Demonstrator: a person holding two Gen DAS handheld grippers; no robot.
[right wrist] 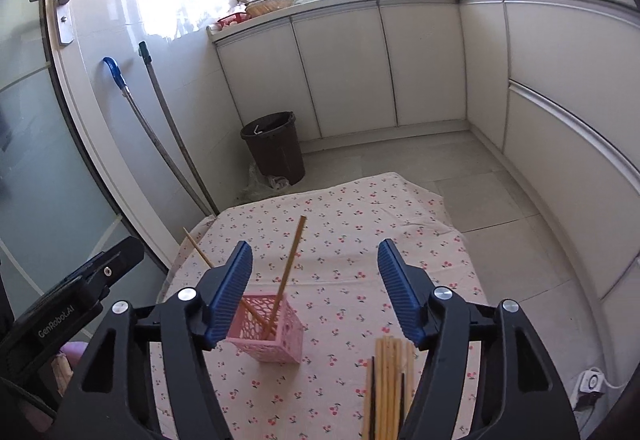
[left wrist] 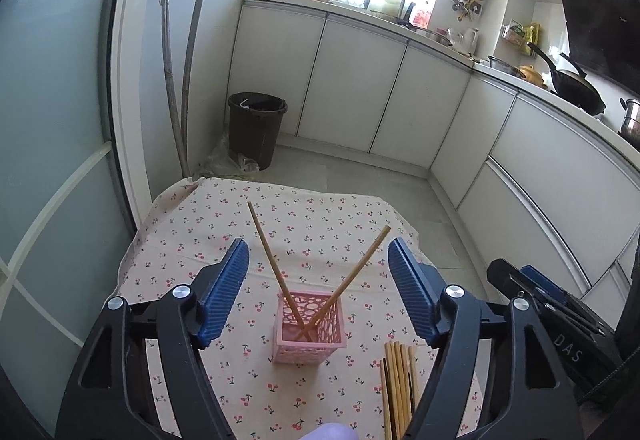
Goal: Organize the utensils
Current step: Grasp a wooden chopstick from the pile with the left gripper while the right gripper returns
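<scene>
- Left wrist view: left gripper (left wrist: 318, 268) stands wide apart at the jaws, nothing between the pads, nothing held.
- Pink holder (left wrist: 308, 328) sits on the cherry-print cloth (left wrist: 328, 211) at lower centre of the frame, below and between the two blue pads. Two chopsticks stand in it, crossed in a V: one (left wrist: 266, 248) leans to the upper left, the other (left wrist: 360, 264) to the upper right.
- Loose chopstick bundle (left wrist: 398, 388) lies flat at lower right of this frame, just right of the holder, long axis running from the bottom edge straight up the frame. It sits beneath the gripper's right-hand jaw, off its centre line.
- Right wrist view: right gripper (right wrist: 316, 268) is likewise spread wide and empty. The bundle (right wrist: 386, 384) lies at lower centre-right, inside the span of its jaws, long axis parallel to the fingers. The holder (right wrist: 266, 332) sits at lower left, partly behind the left-hand pad.
- Judgement: the right gripper is better aligned with the bundle and appears the nearer. Because the sticks lie along the fingers, a descent onto the near ends should let the pads close across their width.
- Risk: several sticks lie touching; picking only one looks difficult.
</scene>
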